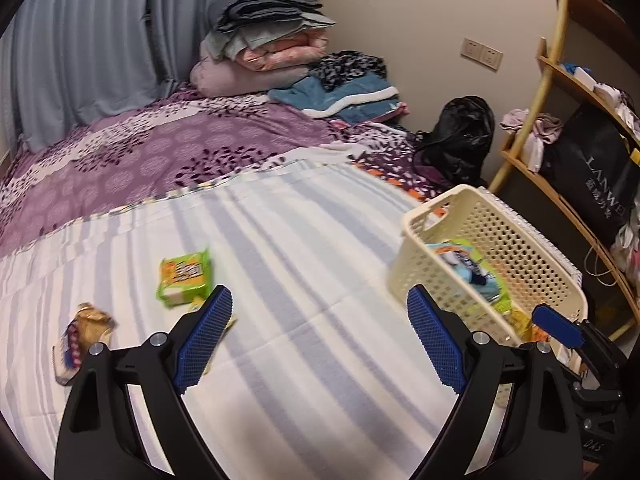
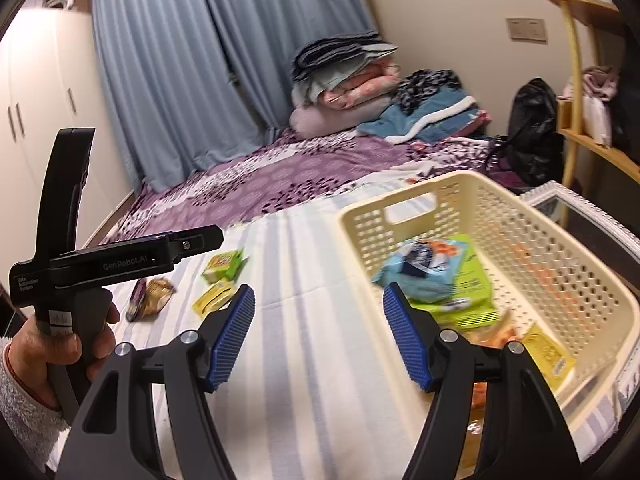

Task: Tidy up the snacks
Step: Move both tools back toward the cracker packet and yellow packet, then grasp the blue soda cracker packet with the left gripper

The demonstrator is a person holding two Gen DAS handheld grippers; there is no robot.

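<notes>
Now both grippers hang wide open and empty over the striped bed sheet (image 1: 304,240): the left gripper (image 1: 320,336) beside the green snack pack (image 1: 185,278), whose long axis runs away from the camera. The right gripper (image 2: 319,336) straddles the cream basket (image 2: 560,264) rim. Blurred packets, seemingly a blue bag (image 2: 420,268), lie inside.

"LANWEI" stands on the black bag (image 1: 596,172); "GenRobot.AI" and "Data Acquisition System" mark the left tool (image 2: 120,264).
</notes>
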